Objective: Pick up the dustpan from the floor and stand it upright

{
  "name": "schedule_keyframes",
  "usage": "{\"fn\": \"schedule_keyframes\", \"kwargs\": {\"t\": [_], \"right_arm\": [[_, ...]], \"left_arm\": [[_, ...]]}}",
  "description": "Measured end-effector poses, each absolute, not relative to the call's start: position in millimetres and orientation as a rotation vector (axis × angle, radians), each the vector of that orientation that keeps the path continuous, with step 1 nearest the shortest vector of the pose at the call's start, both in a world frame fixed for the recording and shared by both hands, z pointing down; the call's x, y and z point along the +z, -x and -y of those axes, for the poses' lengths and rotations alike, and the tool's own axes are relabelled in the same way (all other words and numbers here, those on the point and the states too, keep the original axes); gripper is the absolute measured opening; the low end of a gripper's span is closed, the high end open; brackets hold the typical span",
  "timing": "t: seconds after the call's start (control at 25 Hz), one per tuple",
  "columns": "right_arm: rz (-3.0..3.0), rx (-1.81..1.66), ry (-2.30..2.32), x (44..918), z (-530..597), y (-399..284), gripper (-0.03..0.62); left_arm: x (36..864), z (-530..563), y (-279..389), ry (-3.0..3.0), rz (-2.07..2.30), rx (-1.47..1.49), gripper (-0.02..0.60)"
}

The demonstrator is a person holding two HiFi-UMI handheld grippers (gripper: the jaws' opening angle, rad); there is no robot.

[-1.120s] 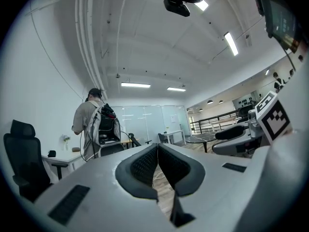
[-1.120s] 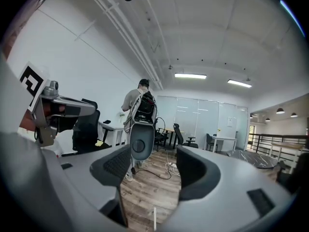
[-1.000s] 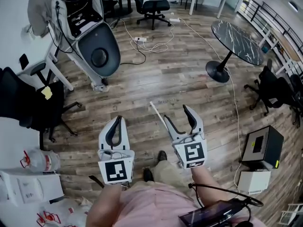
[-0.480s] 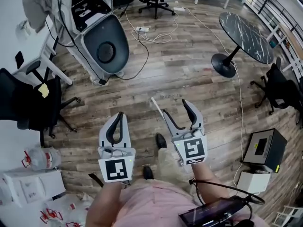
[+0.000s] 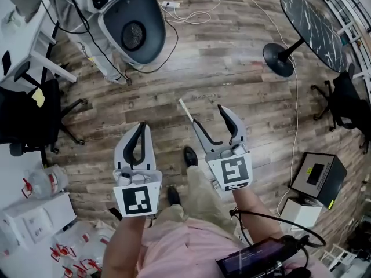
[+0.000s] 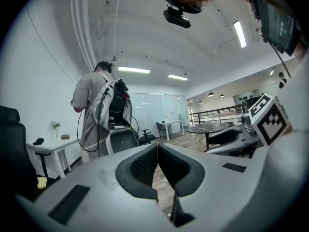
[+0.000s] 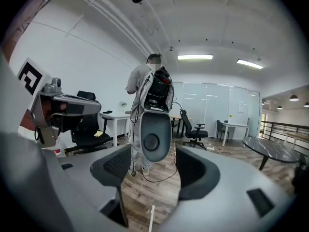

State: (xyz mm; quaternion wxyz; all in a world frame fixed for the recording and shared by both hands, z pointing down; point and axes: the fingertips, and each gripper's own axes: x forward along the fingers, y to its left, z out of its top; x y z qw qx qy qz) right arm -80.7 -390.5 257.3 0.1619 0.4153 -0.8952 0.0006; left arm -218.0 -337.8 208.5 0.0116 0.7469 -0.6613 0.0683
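Observation:
A thin white stick (image 5: 185,110), possibly the dustpan's handle, lies on the wood floor; no pan shows in any view. In the head view my right gripper (image 5: 207,116) is held above the floor with its jaws open, its left finger overlapping the stick's near end. The right gripper view has the stick (image 7: 151,219) low between the open right gripper (image 7: 149,170) pads. My left gripper (image 5: 141,127) hangs further left, shut with nothing in it. In its own view the left gripper (image 6: 157,147) tips meet.
A grey shell-shaped chair (image 5: 132,33) with cables stands ahead on the left. A black round table (image 5: 313,22) is ahead on the right. A black office chair (image 5: 29,120) and boxes (image 5: 317,178) flank me. A person with a backpack (image 7: 149,95) stands beyond.
The head view has tipped further down and moved forward. Both grippers sit slightly higher in the frame. Their jaws are unchanged, and the white stick stays by the right gripper's left finger.

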Motion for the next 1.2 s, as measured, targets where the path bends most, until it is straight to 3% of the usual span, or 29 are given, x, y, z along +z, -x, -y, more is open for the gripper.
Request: {"fn": "schedule_keyframes", "kwargs": {"t": [1.2], "right_arm": [[2.43, 0.228, -0.943, 491.9, 509.7, 102.4, 0.265]], "left_arm": [[406.3, 464.7, 212.1, -2.196, 1.912, 0.367, 0.014]]}}
